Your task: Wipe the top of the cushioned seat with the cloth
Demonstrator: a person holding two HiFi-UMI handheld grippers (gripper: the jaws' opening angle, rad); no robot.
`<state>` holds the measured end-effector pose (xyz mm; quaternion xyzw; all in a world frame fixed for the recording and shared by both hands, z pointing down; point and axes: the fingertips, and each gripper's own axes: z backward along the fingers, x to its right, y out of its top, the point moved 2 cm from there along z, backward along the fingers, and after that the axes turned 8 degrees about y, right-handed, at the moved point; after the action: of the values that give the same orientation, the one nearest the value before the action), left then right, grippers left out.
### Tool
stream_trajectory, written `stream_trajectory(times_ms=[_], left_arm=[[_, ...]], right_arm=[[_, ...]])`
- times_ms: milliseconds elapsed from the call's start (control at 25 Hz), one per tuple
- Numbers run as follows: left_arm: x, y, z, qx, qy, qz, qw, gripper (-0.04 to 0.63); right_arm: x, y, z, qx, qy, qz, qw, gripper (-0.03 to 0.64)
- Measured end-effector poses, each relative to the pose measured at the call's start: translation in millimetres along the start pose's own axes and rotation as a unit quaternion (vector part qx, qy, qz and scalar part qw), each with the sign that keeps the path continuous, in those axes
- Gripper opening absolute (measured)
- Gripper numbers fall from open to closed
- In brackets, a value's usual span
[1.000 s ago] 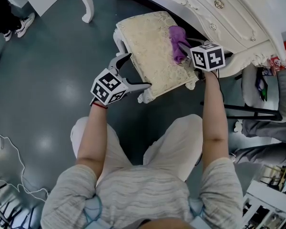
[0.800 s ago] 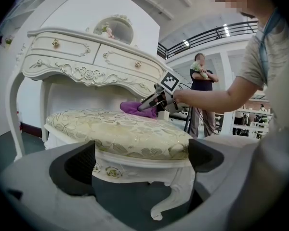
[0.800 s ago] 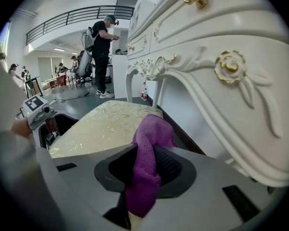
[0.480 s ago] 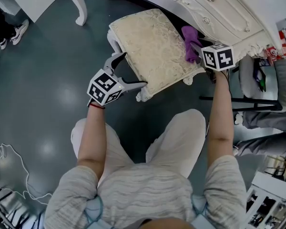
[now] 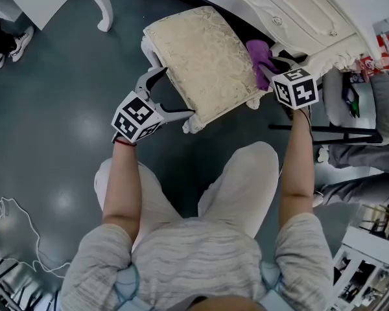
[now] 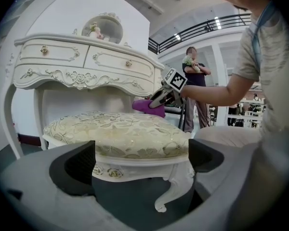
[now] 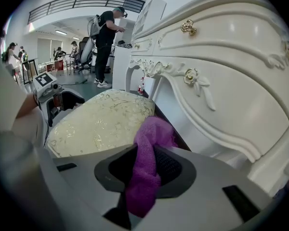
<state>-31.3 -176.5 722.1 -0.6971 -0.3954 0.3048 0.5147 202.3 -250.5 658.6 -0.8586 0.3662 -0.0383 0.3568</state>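
The cushioned seat (image 5: pixel 201 60) is a cream brocade stool with white carved legs, standing in front of a white dressing table. My right gripper (image 5: pixel 272 67) is shut on a purple cloth (image 5: pixel 259 60), which hangs at the seat's right edge; the cloth (image 7: pixel 147 165) fills the jaws in the right gripper view, beside the seat (image 7: pixel 103 121). My left gripper (image 5: pixel 172 96) is open at the seat's near left corner, its jaws straddling the seat edge (image 6: pixel 139 153) with nothing gripped. From the left gripper view, the cloth (image 6: pixel 147 106) shows past the seat's far side.
The white dressing table (image 5: pixel 298 11) stands close behind and right of the seat, its carved front (image 7: pixel 216 76) just beside the cloth. A table leg (image 5: pixel 97 5) stands on the grey floor at upper left. People stand in the background. A black stand (image 5: pixel 330 131) lies at right.
My right gripper has carried the cloth rightwards from the seat's top to its right edge. The left gripper has stayed open at the seat's near left corner.
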Motion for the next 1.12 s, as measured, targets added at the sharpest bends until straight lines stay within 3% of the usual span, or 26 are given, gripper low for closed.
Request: stream_trajectory(times_ms=[360,560,1120], left_arm=[[14.9,-7.0,0.4,-0.017,-0.029,-0.022,0.9992,0.594],[13.5,-8.3,-2.5,-0.022,-0.026,-0.031,0.9989,0.594],[12.6,-14.6,-4.0,-0.029,-0.035,-0.033,0.9984,0.594]], right_arm=[[-21.2,-1.8,-12.2,0.018,-0.009,-0.015,1.000,0.089],[-26.4,-1.4,-11.0,0.037,-0.018,-0.035,0.999,0.089],[-79.8,13.3,-11.0,0.061,0.002,-0.028,0.998,0.089]])
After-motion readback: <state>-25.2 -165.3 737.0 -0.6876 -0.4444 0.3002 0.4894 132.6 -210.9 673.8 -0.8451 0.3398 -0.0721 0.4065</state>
